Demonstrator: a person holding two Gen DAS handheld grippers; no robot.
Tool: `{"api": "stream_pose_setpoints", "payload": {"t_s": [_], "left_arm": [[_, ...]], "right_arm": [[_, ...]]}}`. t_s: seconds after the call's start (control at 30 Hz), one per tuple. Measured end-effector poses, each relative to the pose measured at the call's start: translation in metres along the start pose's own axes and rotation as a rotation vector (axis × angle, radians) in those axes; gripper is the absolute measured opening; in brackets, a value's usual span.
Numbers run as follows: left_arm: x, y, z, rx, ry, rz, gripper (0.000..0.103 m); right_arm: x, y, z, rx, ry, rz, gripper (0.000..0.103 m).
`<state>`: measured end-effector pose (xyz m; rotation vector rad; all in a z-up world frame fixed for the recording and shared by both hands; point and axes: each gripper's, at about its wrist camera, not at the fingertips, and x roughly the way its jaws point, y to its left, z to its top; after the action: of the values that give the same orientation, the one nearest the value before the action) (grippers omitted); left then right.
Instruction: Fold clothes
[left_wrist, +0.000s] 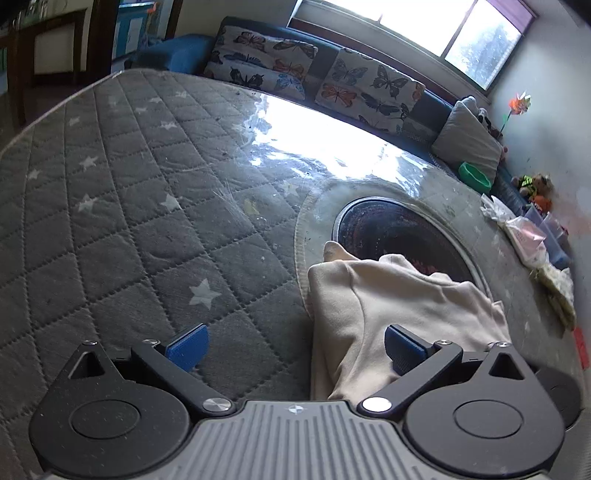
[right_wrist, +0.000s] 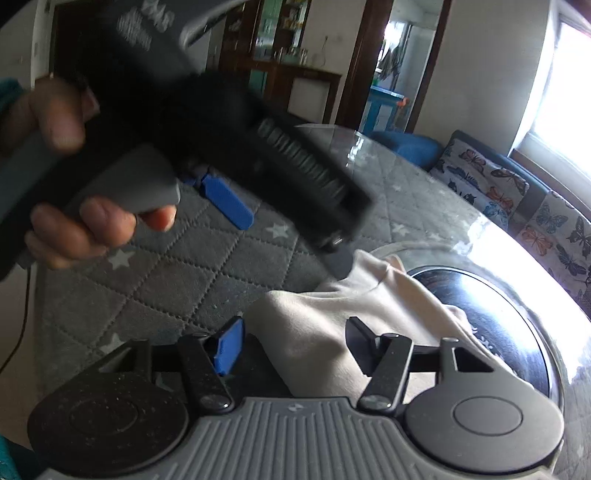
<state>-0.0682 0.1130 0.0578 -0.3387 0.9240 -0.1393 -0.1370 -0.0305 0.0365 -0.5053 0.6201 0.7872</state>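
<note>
Quilted star-print cover is spread beneath the cream garment, stretched toward the window. Only the right view shows the hand gripping the spread left gripper; the right gripper straddles cloth, unpinched.

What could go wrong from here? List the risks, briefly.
1. The right gripper straddles a bunched hump of the garment, its pads not yet pressing. Closing there may catch several layers and skew the fold.
2. The left gripper, open, shows close above the garment in the right wrist view, so the two grippers may knock together.
3. The garment lies partly on the glossy tabletop and could slide when pulled.
</note>
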Motion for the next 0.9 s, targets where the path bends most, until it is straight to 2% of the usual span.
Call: {"api": "stream_pose_setpoints", "payload": {"t_s": [0.07, 0.13, 0.23, 0.43, 0.6, 0.7, 0.9], "left_arm": [[0.002, 0.001, 0.003, -0.029, 0.009, -0.021, 0.103], [0.004, 0.001, 0.005, -0.052, 0.019, -0.036, 0.103], [0.009, 0.002, 0.006, -0.092, 0.031, -0.045, 0.103], [0.023, 0.009, 0.006, -0.274, 0.080, -0.109, 0.103], [0.033, 0.011, 0.006, -0.401, 0.109, -0.176, 0.103], [0.039, 0.007, 0.007, -0.438, 0.137, -0.228, 0.101], [0.057, 0.006, 0.006, -0.536, 0.198, -0.350, 0.082]], "right_arm": [[0.004, 0.001, 0.000, -0.005, 0.002, 0.003, 0.043], [0.005, -0.001, 0.001, 0.005, -0.004, -0.002, 0.027], [-0.005, -0.010, 0.001, 0.075, -0.048, 0.011, 0.019], [-0.023, -0.037, -0.001, 0.241, -0.119, 0.045, 0.016], [-0.032, -0.050, -0.004, 0.300, -0.149, 0.050, 0.015], [-0.034, -0.055, -0.006, 0.317, -0.167, 0.050, 0.015], [-0.038, -0.062, -0.009, 0.349, -0.198, 0.064, 0.015]]}}
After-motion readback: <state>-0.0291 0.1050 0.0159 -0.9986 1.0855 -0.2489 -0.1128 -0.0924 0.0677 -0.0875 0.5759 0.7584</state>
